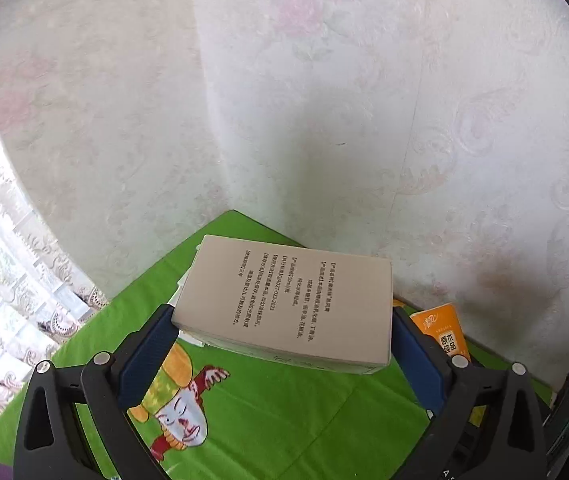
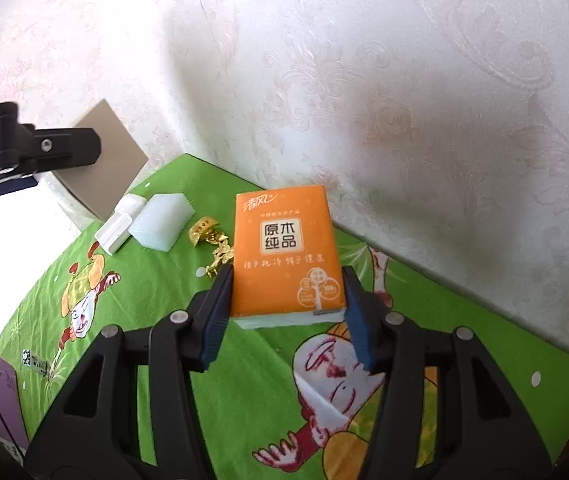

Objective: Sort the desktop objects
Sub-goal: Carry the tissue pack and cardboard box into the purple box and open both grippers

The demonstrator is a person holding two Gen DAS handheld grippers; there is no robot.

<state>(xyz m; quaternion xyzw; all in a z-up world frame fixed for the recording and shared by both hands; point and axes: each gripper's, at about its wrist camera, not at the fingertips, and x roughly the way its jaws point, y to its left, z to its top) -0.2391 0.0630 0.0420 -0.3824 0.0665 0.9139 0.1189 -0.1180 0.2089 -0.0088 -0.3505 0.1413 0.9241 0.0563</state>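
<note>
Left gripper [image 1: 282, 328] clamped on a grey printed box [image 1: 284, 300], held clear above the green tablecloth [image 1: 284, 408] near its far corner. Right gripper [image 2: 286, 292] pinching an orange tissue pack [image 2: 286, 250], lifted beside the far edge.

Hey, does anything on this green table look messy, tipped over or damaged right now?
Nothing looks spilled or broken. The gold trinket lies tumbled beside the white foam block and white case, all loose near the wall. The beige box and orange tissue pack are tilted only because the grippers hold them.
</note>
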